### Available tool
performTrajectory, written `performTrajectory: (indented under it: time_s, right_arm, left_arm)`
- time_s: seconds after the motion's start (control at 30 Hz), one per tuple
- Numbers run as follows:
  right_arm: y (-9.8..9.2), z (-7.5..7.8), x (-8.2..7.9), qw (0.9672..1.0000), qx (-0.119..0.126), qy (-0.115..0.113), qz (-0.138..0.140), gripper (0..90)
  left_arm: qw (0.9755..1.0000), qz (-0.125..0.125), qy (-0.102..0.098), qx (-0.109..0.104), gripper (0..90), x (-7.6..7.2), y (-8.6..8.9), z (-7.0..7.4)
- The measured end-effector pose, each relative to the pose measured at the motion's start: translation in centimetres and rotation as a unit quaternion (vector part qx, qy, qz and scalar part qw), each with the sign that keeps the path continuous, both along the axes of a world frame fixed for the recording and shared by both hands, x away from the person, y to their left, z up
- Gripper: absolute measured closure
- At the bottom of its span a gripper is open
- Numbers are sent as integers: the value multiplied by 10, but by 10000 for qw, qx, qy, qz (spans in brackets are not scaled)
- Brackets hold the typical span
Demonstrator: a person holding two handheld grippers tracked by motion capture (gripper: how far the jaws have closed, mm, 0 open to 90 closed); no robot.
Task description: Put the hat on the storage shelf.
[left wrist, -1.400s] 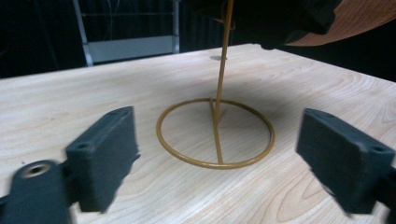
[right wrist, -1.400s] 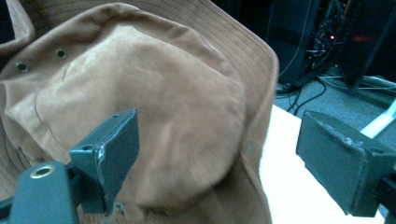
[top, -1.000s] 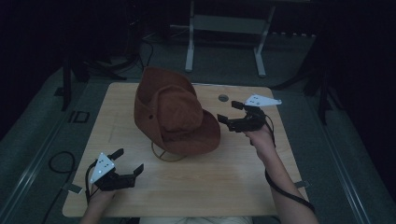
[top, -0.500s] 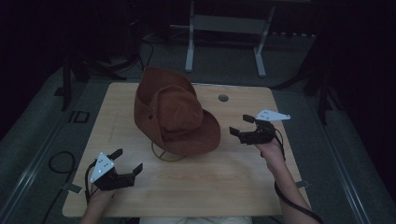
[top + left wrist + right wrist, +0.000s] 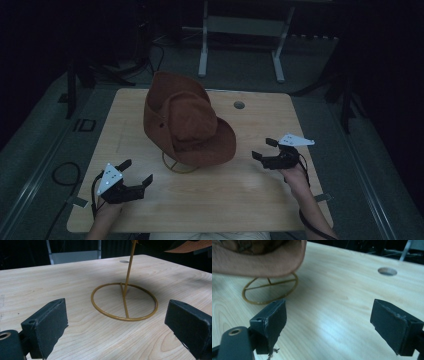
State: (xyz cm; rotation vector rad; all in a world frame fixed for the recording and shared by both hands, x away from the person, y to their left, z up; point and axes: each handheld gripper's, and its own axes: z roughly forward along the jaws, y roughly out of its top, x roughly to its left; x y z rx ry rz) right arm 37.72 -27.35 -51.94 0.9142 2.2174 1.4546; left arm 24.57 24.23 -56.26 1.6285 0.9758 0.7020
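Both pairs of jaws stand wide apart and hold nothing: your left gripper sits low near the front left corner of the table, and your right gripper hovers near the right edge, each well apart from the hat. That brown brimmed hat rests tilted on a thin gold wire stand a little left of the table's middle, toward the far edge, its brim drooping forward over the stand's ring base. From the left gripper view you look straight at that ring lying flat on the wood with the upright rod rising from it; from the right gripper view the brim hangs over the ring at the upper left, and the round hole in the table shows farther off near the far edge. As I judge it, the hat looks settled on its stand and your hands are clear of it, so this is either the close of placing it or the pause before lifting it off. If you mean to take it, bring both grippers in from the sides at brim height, pinch the soft brim on opposite edges, and lift straight up so the light stand does not tip or drag. Keep your jaws above the ring, since a nudge there would probably slide the whole thing.
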Motion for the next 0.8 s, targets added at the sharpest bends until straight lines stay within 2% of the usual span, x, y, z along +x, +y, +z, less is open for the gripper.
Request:
performTrajectory:
  time_s: [0.2,0.27,0.43,0.57,0.8]
  right_arm:
    - [-9,-18,-5,9998,-100,138,-63,133]
    - [-12,-22,-7,9996,-211,135,-107,133]
    - [-18,-31,-12,9994,-284,152,-91,133]
    - [-20,-32,-13,9994,-276,84,-165,134]
    - [-19,-36,-14,9990,-399,-4,-211,134]
  left_arm:
    - [10000,-29,24,-55,50,0,1,0]
    - [10000,-30,30,-45,50,1,0,-1]
    - [10000,-47,36,-57,50,1,0,-1]
    - [10000,-57,46,-26,50,1,-1,-2]
    - [10000,-69,61,-27,50,1,-1,-3]
